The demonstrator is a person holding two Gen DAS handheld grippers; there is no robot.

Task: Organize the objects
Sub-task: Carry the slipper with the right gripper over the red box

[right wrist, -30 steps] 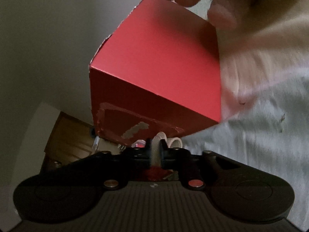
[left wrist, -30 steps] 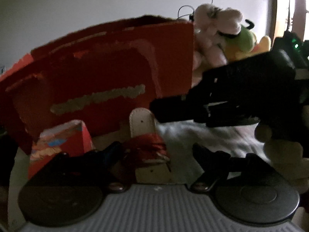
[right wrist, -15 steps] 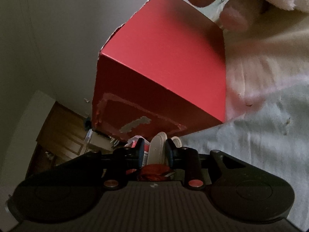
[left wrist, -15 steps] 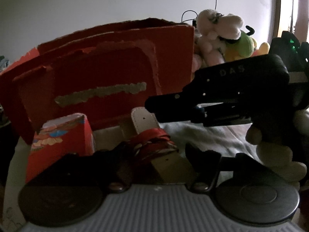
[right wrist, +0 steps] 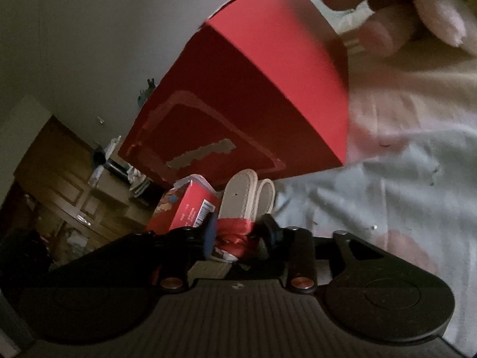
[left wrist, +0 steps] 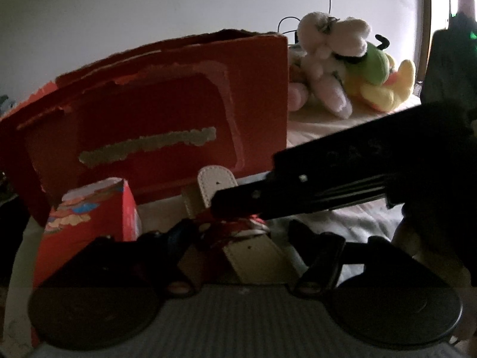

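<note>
A cream sandal [left wrist: 219, 185] with a red bow [right wrist: 235, 232] is observed lying on a bed sheet [right wrist: 402, 185], just near of a large red box [left wrist: 167, 119] standing upright at the far side. A smaller red carton [left wrist: 95, 217] stands to the left of the sandal, close beside it. The left tongs [left wrist: 247, 238] are seen spread wide, released, with the sandal's strap area between the fingers. The right tongs [right wrist: 238, 232] are placed around the red bow — the fingers stand either side of it, yet whether it is clamped cannot be told. Plush toys [left wrist: 342, 68] are noted far right, well apart from the sandal.
</note>
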